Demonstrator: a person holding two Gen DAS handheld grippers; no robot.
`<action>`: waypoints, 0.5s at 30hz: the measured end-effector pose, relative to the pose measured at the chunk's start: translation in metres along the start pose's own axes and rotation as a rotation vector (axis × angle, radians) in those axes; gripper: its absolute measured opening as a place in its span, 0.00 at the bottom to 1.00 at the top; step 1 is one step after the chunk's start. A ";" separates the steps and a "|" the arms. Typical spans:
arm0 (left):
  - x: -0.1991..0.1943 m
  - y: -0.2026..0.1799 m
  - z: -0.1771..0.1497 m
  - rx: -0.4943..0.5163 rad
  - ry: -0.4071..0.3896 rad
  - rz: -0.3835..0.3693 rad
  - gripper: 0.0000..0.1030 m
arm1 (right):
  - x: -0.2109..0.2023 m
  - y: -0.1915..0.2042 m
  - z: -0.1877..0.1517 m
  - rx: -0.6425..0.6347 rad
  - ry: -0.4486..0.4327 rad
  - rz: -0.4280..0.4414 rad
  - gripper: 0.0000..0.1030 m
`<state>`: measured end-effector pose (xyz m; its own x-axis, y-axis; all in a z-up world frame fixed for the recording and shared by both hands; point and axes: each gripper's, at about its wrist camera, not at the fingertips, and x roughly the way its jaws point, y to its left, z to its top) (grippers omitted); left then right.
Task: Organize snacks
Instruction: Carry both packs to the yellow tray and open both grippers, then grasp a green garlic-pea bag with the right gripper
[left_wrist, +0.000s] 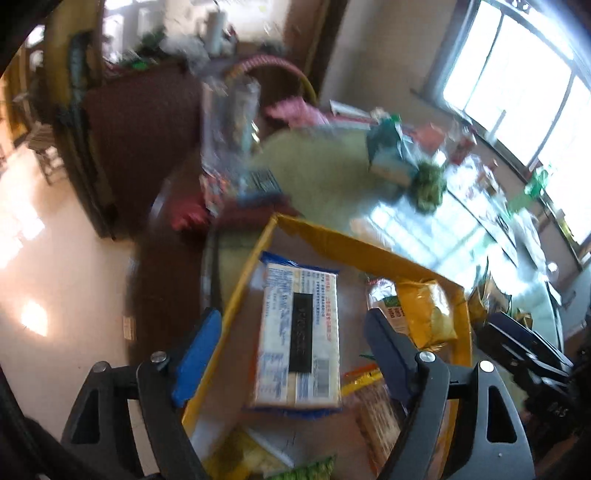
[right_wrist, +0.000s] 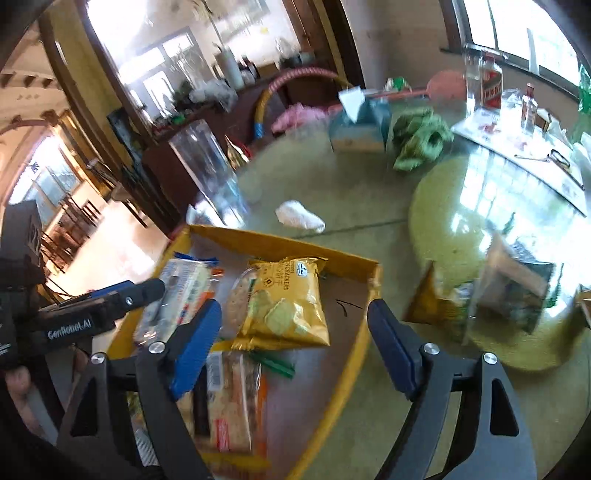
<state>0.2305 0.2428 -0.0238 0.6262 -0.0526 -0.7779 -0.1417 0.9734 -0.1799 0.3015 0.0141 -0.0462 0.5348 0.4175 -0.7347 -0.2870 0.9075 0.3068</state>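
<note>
Collects snacks in one yellow-walled cardboard box (left_wrist: 369, 246) at the near edge of the bench (right_wrist: 351, 199), so that loose packets end up in one container.

Left gripper (left_wrist: 291, 358): jaws spread wide, gripping nothing, poised above the blue-and-white cracker pack (left_wrist: 299, 332), which lies flat on the box floor along the left wall, clear of both pads.

Right gripper (right_wrist: 295, 347): jaws likewise wide open and empty, angled down over the box. Yellow cracker bag (right_wrist: 284, 306) lies flat toward the far wall; orange-edged biscuit pack (right_wrist: 232, 398) sits nearer, partly under the left finger (right_wrist: 192, 350).

Flat, side-by-side placement probably leaves floor room for more.

Further packets (right_wrist: 509, 291) lie outside on the green mat (right_wrist: 454, 221), apparently not yet sorted.
</note>
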 end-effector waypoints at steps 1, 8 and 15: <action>-0.013 -0.003 -0.007 -0.006 -0.018 0.007 0.77 | -0.011 -0.004 -0.003 0.002 -0.013 0.016 0.79; -0.073 -0.055 -0.068 -0.014 -0.115 -0.133 0.77 | -0.089 -0.054 -0.032 0.052 -0.103 0.052 0.79; -0.084 -0.132 -0.109 0.054 -0.114 -0.272 0.78 | -0.143 -0.131 -0.055 0.145 -0.133 -0.001 0.79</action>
<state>0.1131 0.0943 -0.0002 0.7182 -0.2911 -0.6320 0.0823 0.9374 -0.3383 0.2188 -0.1671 -0.0142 0.6379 0.4106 -0.6515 -0.1741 0.9010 0.3974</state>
